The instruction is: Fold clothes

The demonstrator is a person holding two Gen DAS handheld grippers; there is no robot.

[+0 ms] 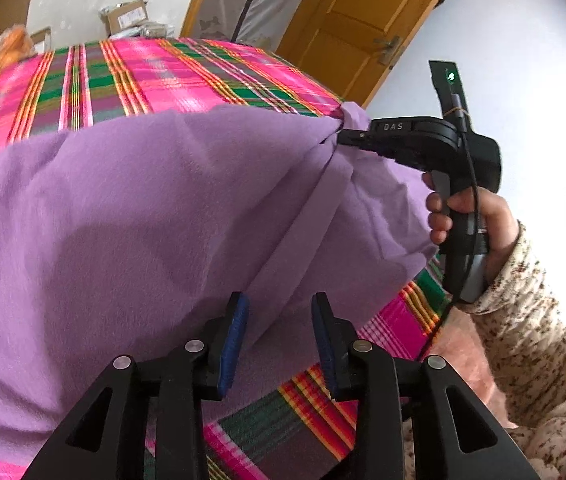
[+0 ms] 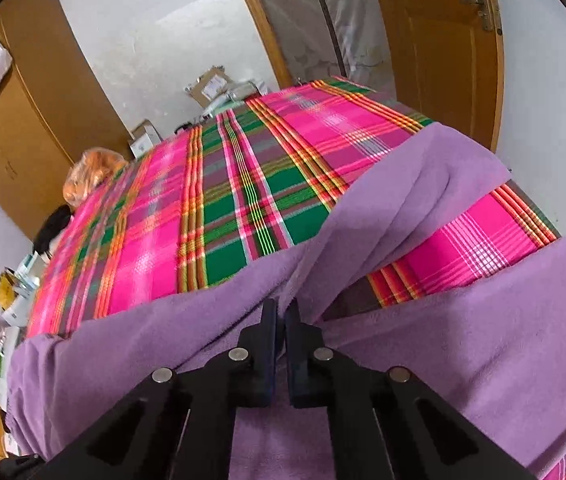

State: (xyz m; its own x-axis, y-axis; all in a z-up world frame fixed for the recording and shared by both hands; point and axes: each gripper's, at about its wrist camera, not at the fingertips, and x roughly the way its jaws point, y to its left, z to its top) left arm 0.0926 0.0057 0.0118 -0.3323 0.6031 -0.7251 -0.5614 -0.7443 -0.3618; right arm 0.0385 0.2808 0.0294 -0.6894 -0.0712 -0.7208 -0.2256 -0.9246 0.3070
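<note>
Ahead of my left claw point(image 1: 279, 312) the purple cloth point(image 1: 143, 220) rises in a broad hump and blocks the near way forward. To its right my other claw point(image 1: 347, 138) and the hand point(image 1: 471, 224) on its grip stand in the way. Beyond the cloth the plaid bedspread point(image 2: 223, 200) lies bare to its far edge. An orange bag point(image 2: 91, 172) sits at the far left corner.

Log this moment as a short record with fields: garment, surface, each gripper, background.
garment: purple fleece cloth, spread out, one edge bunched and lifted
surface: pink and green plaid sheet
right gripper: shut on a pinched fold of the purple cloth
left gripper: jaws apart over the cloth, pads not pressing it
hand: holds the right gripper's handle, speckled knit sleeve
background: wooden door, cardboard boxes by the wall
</note>
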